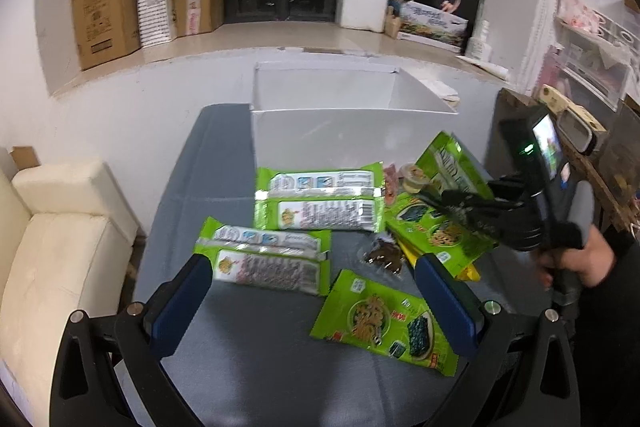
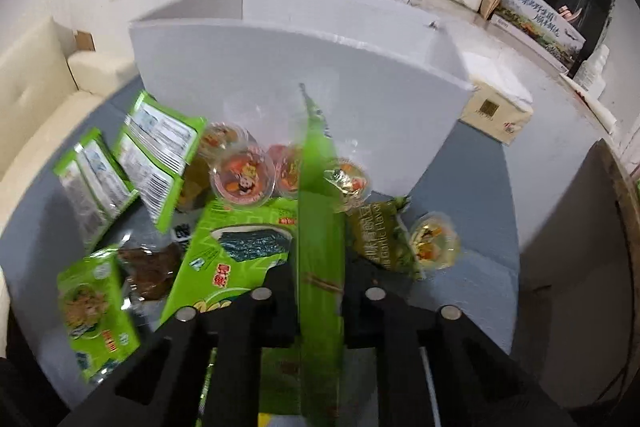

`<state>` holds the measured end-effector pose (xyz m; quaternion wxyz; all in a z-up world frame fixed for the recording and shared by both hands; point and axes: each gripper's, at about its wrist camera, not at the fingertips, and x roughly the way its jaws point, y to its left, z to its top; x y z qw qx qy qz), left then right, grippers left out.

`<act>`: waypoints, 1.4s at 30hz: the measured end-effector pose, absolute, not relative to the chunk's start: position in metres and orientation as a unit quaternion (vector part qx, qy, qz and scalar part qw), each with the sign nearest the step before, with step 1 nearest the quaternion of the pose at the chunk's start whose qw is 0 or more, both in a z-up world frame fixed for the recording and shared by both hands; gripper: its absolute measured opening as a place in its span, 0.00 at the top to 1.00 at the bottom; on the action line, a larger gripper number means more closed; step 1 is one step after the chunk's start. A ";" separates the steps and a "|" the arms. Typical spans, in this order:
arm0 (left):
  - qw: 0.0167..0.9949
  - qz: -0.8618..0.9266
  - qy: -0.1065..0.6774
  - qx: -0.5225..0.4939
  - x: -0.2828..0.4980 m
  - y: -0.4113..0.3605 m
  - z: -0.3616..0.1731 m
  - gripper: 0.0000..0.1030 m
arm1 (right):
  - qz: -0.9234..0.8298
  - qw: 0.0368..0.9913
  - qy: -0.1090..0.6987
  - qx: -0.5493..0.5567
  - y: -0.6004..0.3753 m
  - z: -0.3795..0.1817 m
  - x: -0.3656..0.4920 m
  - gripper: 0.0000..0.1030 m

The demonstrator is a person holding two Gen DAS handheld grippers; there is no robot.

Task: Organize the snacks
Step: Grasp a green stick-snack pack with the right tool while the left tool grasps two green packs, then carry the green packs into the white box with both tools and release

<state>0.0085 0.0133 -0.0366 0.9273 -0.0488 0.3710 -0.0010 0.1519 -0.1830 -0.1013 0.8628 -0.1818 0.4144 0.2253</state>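
Got my right gripper (image 2: pixel 320 291) clamped on a green seaweed pack (image 2: pixel 320 211) (edge-on), left gripper (image 1: pixel 312 303) wide open, empty. Next: lift into the white box (image 2: pixel 280 67).

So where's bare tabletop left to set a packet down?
Bare grey table lies between the left hand-held gripper fingers, and left of the face-down packets. Also right of the jelly cup. Crowded in front of the white box.

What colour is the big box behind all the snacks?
The big box is plain white, with no pattern. It shows best in the left wrist view.
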 end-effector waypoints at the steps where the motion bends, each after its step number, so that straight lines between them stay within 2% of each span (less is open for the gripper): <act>1: 0.927 -0.006 0.371 -0.048 0.012 0.012 -0.039 0.00 | 0.225 0.868 0.408 -0.174 -0.187 -0.093 0.148 0.87; 9: 0.911 0.009 0.411 -0.024 0.092 -0.021 -0.084 0.00 | 0.227 0.906 0.346 -0.083 -0.226 -0.032 0.118 0.87; 17: 0.874 0.143 0.460 0.067 0.164 -0.062 -0.133 0.01 | 0.210 0.923 0.321 -0.039 -0.249 -0.016 0.085 0.87; 18: 0.874 0.146 0.458 0.068 0.166 -0.064 -0.136 0.04 | 0.210 0.923 0.320 -0.039 -0.249 -0.017 0.084 0.87; 19: 0.875 0.144 0.457 0.068 0.167 -0.065 -0.137 0.15 | 0.210 0.923 0.319 -0.040 -0.250 -0.018 0.082 0.87; 21: 0.875 0.147 0.454 0.076 0.164 -0.070 -0.138 0.24 | 0.212 0.922 0.322 -0.045 -0.248 -0.021 0.079 0.87; 23: 0.882 0.149 0.439 0.085 0.156 -0.076 -0.132 0.48 | 0.221 0.920 0.322 -0.040 -0.247 -0.023 0.078 0.87; 26: 0.892 0.154 0.416 0.093 0.143 -0.079 -0.119 0.63 | 0.224 0.921 0.316 -0.043 -0.246 -0.022 0.073 0.87; 34: 0.923 0.124 0.363 0.042 0.085 -0.067 -0.060 0.82 | 0.237 0.923 0.299 -0.045 -0.240 -0.013 0.063 0.87; 42: 0.951 0.060 0.301 -0.044 0.036 -0.019 0.003 0.85 | 0.253 0.922 0.291 -0.050 -0.223 -0.009 0.055 0.86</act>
